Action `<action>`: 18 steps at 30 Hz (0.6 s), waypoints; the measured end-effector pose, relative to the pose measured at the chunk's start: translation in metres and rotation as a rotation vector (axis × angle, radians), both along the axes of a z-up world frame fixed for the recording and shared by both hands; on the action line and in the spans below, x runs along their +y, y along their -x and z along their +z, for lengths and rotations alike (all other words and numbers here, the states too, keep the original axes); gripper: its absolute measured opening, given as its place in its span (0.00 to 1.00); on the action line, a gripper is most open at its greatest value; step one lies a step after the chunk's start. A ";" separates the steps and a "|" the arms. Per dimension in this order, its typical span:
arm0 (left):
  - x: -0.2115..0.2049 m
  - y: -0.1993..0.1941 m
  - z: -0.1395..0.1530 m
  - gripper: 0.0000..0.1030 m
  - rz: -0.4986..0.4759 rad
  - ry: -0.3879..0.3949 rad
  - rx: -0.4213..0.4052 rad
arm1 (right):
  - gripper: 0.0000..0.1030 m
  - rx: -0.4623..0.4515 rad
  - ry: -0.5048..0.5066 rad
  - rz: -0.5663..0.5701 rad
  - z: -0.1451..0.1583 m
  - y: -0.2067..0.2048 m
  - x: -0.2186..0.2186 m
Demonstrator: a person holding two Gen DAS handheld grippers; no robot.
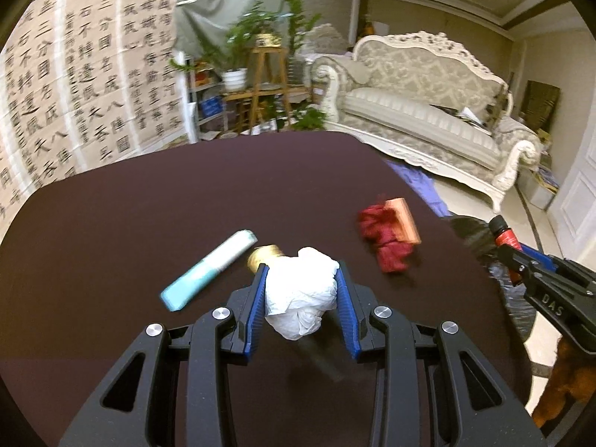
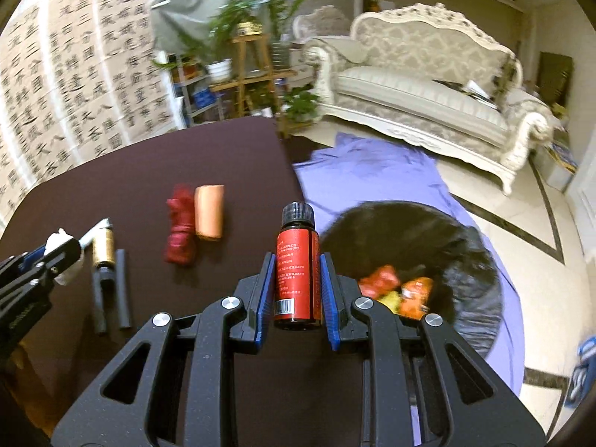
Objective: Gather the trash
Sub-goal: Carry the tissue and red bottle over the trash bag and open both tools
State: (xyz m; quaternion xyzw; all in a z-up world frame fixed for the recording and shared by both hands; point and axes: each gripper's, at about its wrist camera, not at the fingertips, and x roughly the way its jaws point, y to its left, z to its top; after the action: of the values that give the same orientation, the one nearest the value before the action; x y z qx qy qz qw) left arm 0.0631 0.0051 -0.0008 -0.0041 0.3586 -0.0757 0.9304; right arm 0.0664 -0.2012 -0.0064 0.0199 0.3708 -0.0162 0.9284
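My left gripper (image 1: pixel 301 273) is shut on a crumpled white paper ball (image 1: pixel 300 294) and holds it above the dark table (image 1: pixel 149 205). My right gripper (image 2: pixel 297 262) is shut on a small red bottle with a black cap (image 2: pixel 297 260), held near the table's right edge beside a black trash bag (image 2: pixel 417 238) that holds colourful wrappers (image 2: pixel 398 290). On the table lie a red crumpled cloth (image 1: pixel 383 240) next to an orange roll (image 1: pixel 404 219), a light blue tube (image 1: pixel 208 275) and a gold-capped item (image 1: pixel 262 255).
The trash bag sits on a purple sheet (image 2: pixel 372 175) on the floor right of the table. Two dark sticks (image 2: pixel 123 287) lie by the gold item (image 2: pixel 103 247). A sofa (image 1: pixel 428 111) and a plant shelf (image 1: pixel 264 85) stand beyond.
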 end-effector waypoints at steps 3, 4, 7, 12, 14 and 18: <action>-0.027 -0.003 0.003 0.35 -0.052 0.000 -0.006 | 0.23 -0.003 -0.001 -0.046 -0.002 0.001 -0.024; -0.034 -0.004 0.004 0.35 -0.066 -0.001 -0.008 | 0.23 -0.005 0.001 -0.061 -0.002 0.002 -0.032; -0.064 -0.009 0.005 0.35 -0.128 -0.001 -0.016 | 0.23 -0.010 0.014 -0.102 -0.004 0.002 -0.053; -0.109 -0.018 0.003 0.35 -0.207 -0.009 -0.022 | 0.23 -0.006 0.014 -0.142 -0.009 -0.002 -0.080; -0.127 -0.023 0.001 0.35 -0.235 -0.019 -0.026 | 0.23 -0.003 0.013 -0.155 -0.012 -0.005 -0.089; -0.157 -0.036 -0.006 0.35 -0.278 -0.041 -0.015 | 0.23 0.002 0.003 -0.178 -0.018 -0.011 -0.107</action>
State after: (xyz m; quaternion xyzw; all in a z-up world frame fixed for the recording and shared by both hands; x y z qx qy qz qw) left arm 0.0996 -0.1515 -0.0071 0.0652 0.3504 -0.1965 0.9134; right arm 0.0773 -0.3078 -0.0241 0.0516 0.3686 -0.0994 0.9228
